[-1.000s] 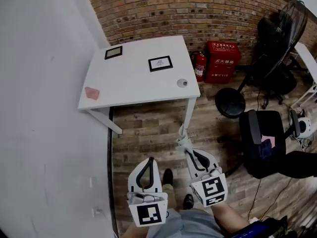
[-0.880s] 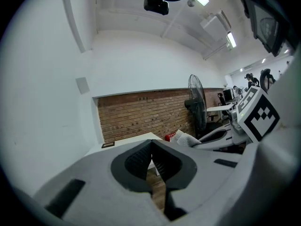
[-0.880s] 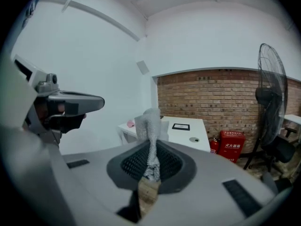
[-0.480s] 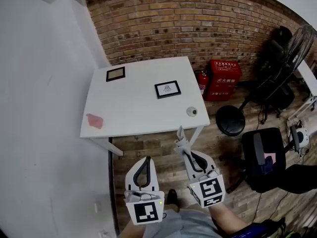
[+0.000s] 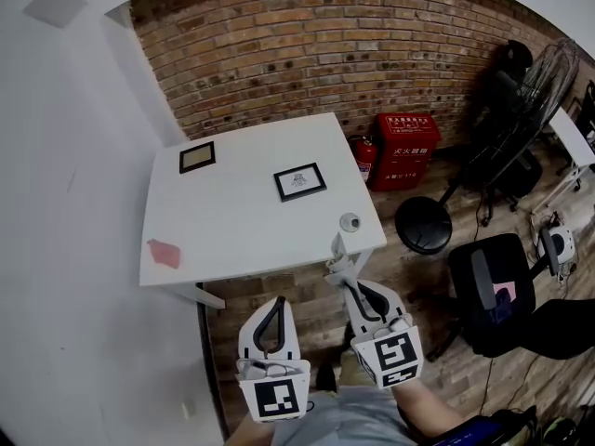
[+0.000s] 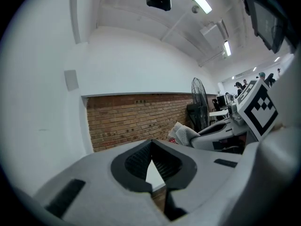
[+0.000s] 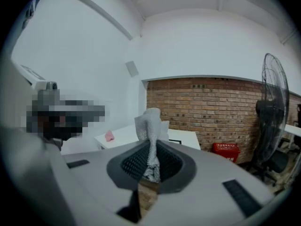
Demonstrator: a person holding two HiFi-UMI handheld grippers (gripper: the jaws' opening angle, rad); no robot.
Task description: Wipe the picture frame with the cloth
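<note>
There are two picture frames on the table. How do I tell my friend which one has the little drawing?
Find the white rectangular table in front of the red brick wall. The black picture frame with the white page lies near its middle, toward the right edge. The other black frame, by the far left corner, is smaller and holds plain tan instead.

I find the white table (image 5: 232, 221) standing on plank floor (image 5: 279, 291). On its top, well apart — a brown-faced frame (image 5: 196, 157) at the far-left corner, a white-faced frame (image 5: 299, 181) right of centre, a pink scrap (image 5: 165, 253) near-left, a small round grey object (image 5: 350, 221) near-right.
</note>
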